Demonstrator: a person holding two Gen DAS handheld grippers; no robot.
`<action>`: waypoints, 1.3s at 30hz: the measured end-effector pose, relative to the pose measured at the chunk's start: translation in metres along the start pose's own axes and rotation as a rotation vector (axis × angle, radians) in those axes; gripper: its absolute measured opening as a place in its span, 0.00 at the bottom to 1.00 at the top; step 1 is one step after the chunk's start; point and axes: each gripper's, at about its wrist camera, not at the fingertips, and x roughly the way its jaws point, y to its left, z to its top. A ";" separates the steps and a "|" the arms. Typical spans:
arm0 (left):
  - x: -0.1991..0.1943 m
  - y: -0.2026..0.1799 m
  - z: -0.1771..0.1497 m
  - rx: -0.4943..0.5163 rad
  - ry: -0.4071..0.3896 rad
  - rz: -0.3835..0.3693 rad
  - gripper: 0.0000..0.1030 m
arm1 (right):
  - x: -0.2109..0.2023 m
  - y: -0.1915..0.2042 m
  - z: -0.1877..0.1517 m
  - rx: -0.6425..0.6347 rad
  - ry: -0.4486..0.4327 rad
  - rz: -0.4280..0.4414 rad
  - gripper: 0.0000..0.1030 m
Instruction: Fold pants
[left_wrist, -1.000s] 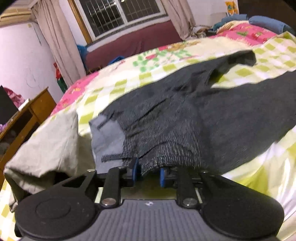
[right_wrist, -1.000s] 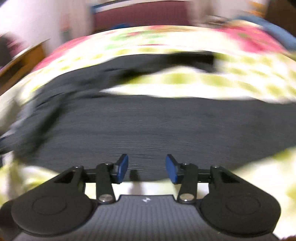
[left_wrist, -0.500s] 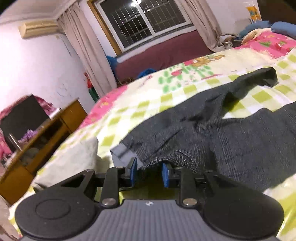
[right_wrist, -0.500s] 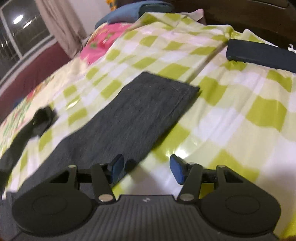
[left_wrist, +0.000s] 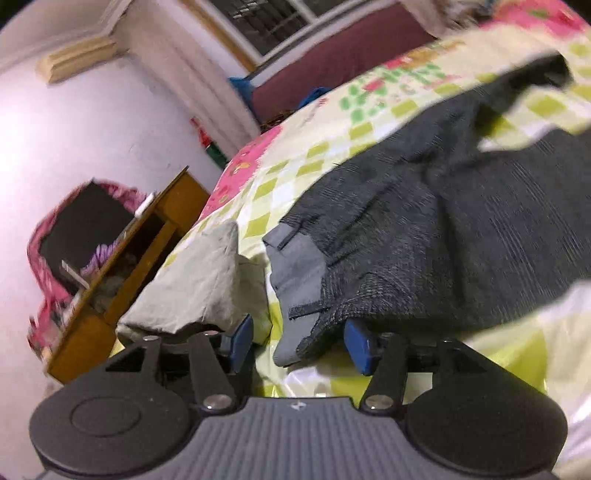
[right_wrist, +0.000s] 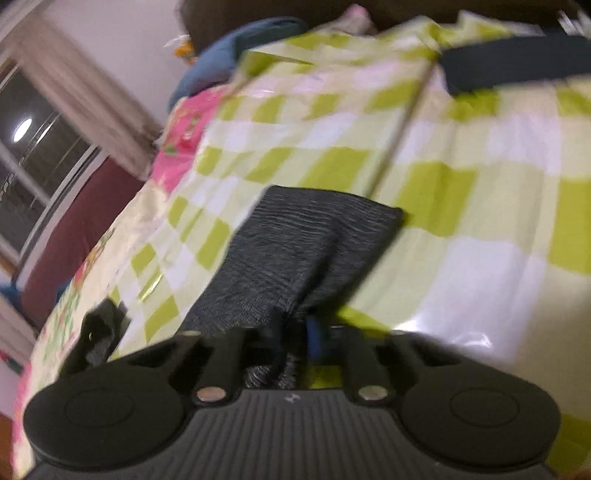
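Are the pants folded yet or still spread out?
Spread: the dark pants lie open across the bed, both legs apart, no layer doubled over.

One pants (left_wrist: 461, 221), two tools (left_wrist: 299, 343), one bedspread (right_wrist: 480, 184)

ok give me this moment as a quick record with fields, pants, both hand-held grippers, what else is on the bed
surface: bed with a green-and-white checked sheet
pants: dark grey pants spread on the sheet, waistband end near the left hand-held gripper, one leg cuff ahead of the right
left hand-held gripper: jaws have just been opening, waistband corner between the pads but not pressed
right hand-held gripper: jaws have just closed, shut on the pant leg
other cloth: beige garment left of the waistband; dark folded item at the far right
off the bed: wooden desk
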 end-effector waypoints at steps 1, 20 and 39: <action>-0.005 -0.006 -0.002 0.042 -0.012 0.012 0.67 | -0.004 -0.005 0.001 0.028 -0.001 0.030 0.07; -0.035 -0.020 0.010 0.113 -0.242 -0.114 0.81 | -0.126 -0.039 0.007 -0.247 -0.089 -0.201 0.15; 0.222 0.081 0.104 -0.007 -0.103 -0.339 0.86 | 0.044 0.379 -0.175 -1.254 0.353 0.423 0.55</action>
